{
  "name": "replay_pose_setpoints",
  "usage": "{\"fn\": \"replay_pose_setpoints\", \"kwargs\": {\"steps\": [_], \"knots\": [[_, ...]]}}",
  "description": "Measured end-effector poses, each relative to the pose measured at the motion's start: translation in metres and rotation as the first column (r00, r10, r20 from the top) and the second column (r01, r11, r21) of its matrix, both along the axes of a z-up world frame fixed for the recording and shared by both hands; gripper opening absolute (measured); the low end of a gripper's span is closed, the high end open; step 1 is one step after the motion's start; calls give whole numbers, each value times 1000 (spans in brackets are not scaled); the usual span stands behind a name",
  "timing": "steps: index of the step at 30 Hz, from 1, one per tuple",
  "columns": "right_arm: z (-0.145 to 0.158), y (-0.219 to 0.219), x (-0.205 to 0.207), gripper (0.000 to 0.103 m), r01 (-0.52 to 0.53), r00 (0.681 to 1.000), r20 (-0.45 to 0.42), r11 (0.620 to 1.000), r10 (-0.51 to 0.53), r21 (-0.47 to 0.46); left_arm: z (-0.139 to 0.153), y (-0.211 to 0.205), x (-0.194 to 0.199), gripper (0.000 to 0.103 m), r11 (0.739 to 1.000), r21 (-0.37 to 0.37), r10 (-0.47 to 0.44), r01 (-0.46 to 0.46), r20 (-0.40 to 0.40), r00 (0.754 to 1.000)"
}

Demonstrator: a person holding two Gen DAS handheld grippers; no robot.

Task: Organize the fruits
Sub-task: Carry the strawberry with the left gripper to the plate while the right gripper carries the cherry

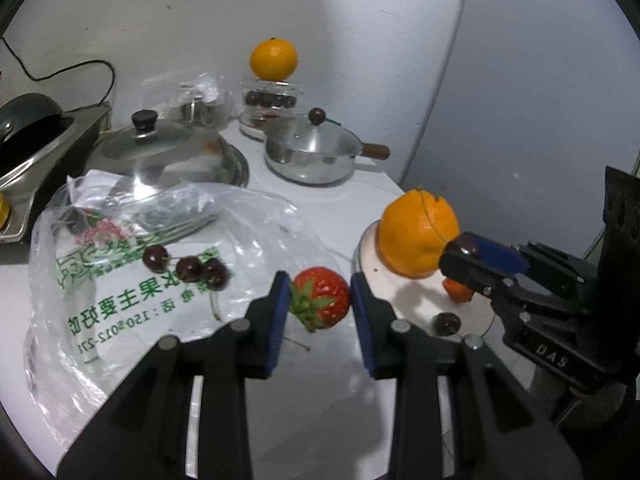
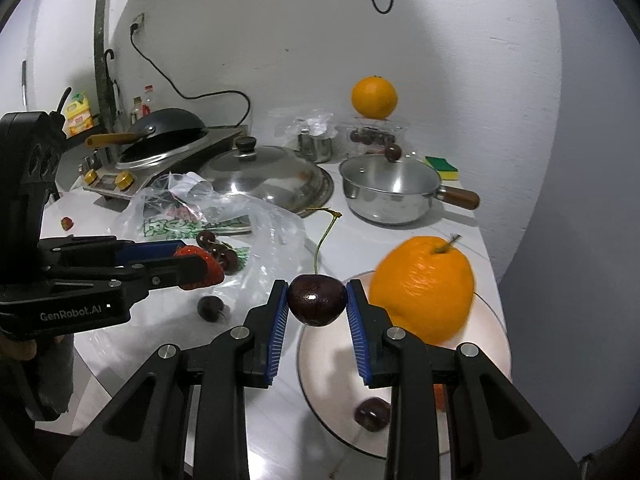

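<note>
The left gripper (image 1: 320, 300) pinches a red strawberry (image 1: 322, 296) between its blue pads, green leaves to the left. It holds the strawberry up over the white table (image 1: 320, 208), just beside the clear bag (image 1: 120, 304). Three dark cherries (image 1: 188, 266) lie on the bag.

The right gripper (image 2: 317, 300) pinches a dark cherry (image 2: 317, 299). Its long stem sticks up. The cherry is above the near edge of the plate (image 2: 486, 320).

On the plate sits a big orange (image 2: 424, 288). One more cherry (image 2: 372, 414) lies on the plate too, near the front. Another cherry (image 2: 211, 307) lies on the table by the bag, and a small strawberry (image 2: 67, 223) lies far off at the left.

At the back a second orange (image 2: 374, 97) sits on top of a clear box (image 2: 374, 133) with cherries inside. In front of it stand a small pot (image 2: 390, 192) and a big lid (image 2: 268, 176).
</note>
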State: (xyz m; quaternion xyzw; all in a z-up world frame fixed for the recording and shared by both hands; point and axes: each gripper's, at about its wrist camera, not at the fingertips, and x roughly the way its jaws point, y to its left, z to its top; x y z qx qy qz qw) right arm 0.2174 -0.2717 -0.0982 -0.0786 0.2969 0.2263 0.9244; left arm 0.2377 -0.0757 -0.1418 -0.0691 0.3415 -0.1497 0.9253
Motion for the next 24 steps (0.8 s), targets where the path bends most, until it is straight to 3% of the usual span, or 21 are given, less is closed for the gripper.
{"fn": "replay_pose_setpoints", "kwargs": {"steps": [24], "knots": [[-7,-81,-2,31,132,991,-5,991,-132,19,-12,-78,14,32,991,39,-126,127,-35,991]]}}
